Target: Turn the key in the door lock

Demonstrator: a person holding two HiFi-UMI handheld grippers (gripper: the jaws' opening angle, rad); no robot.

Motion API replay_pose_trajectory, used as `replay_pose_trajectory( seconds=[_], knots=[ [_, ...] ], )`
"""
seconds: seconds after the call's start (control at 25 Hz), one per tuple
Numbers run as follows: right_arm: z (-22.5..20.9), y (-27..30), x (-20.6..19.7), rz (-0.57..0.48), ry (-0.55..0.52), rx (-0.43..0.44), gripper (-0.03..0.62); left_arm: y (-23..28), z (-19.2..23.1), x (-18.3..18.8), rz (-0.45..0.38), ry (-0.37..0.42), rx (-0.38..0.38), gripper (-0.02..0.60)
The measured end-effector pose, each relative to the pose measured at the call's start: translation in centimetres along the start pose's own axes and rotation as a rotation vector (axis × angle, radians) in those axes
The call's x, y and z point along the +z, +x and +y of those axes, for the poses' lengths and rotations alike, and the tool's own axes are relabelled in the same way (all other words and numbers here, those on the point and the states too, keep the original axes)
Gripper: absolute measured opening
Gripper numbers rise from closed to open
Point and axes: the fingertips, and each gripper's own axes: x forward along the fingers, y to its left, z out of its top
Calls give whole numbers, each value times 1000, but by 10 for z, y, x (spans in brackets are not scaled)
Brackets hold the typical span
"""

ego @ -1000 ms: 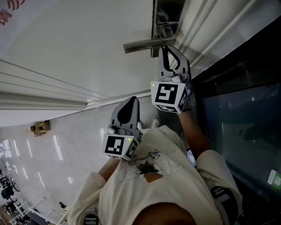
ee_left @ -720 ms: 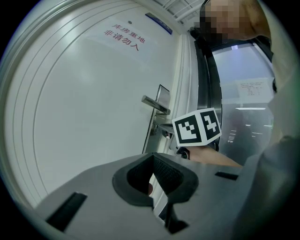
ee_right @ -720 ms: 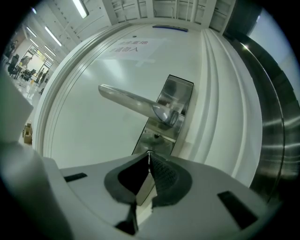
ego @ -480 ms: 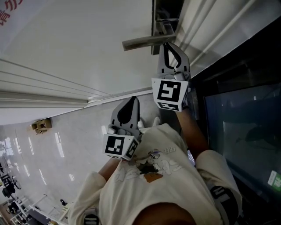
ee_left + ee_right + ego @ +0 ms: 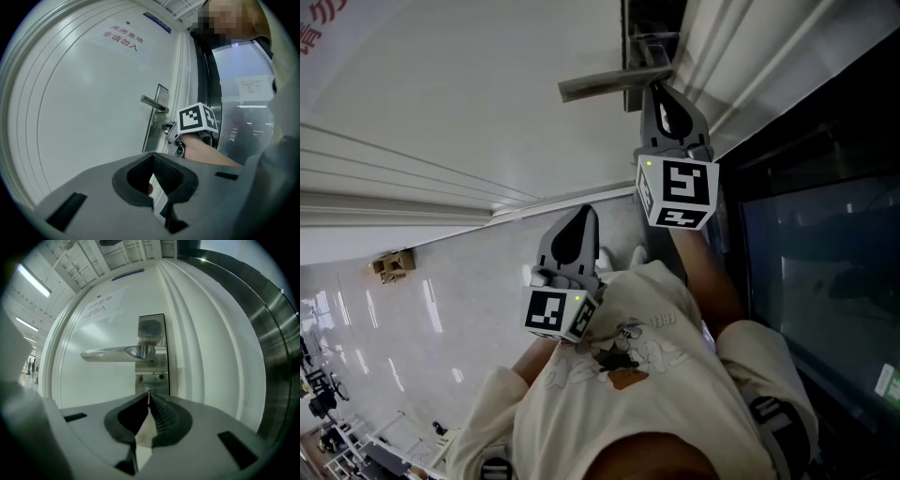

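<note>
Right gripper (image 5: pixel 656 92) at 12 o'clock in head view, tips at the lock plate (image 5: pixel 649 37) of the white door (image 5: pixel 459 103), just at 6 o'clock of the door handle (image 5: pixel 602 86). Handle lever horizontal, pointing to 9 o'clock from the plate.

In right gripper view, fingers (image 5: pixel 162 416) pressed together at the tips, just been closing, pinching a thin metal sliver: the key (image 5: pixel 149 400), seen edge-on. Key straight ahead of the jaws, at 6 o'clock of the handle, over the lower part of the plate. Keyhole itself hidden behind the tips. Marker cube (image 5: pixel 678 192) tilted, at 6 o'clock of those tips in head view, forearm running on toward 5 o'clock.

Left gripper (image 5: pixel 584 212) at centre of head view, at 7 o'clock of the right one, well apart from handle and plate, touching nothing. In left gripper view, fingers (image 5: pixel 169 176) closed tip to tip, hollow between the pads empty. Same view: right gripper's cube at 1 o'clock of the left tips, handle and plate at 12 o'clock, red lettering (image 5: pixel 121 37) high on the door at 11 o'clock.

Dark glass panel (image 5: pixel 806 272) at 3 o'clock of the door in head view. Cream printed shirt (image 5: pixel 628 384) at 6 o'clock. Glossy floor (image 5: pixel 412 319) at 8 o'clock.
</note>
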Motion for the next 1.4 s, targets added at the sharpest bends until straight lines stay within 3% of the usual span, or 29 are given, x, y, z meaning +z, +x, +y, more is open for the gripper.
replay_pose_trajectory(
  seconds=[0.48, 1.4],
  knots=[
    [-6, -1, -2, -11, 396, 70, 23, 0, -8, -2, 12, 11, -26, 6],
    [-13, 0, -14, -38, 1282, 228, 29, -7, -9, -3, 13, 11, -28, 6]
  ],
)
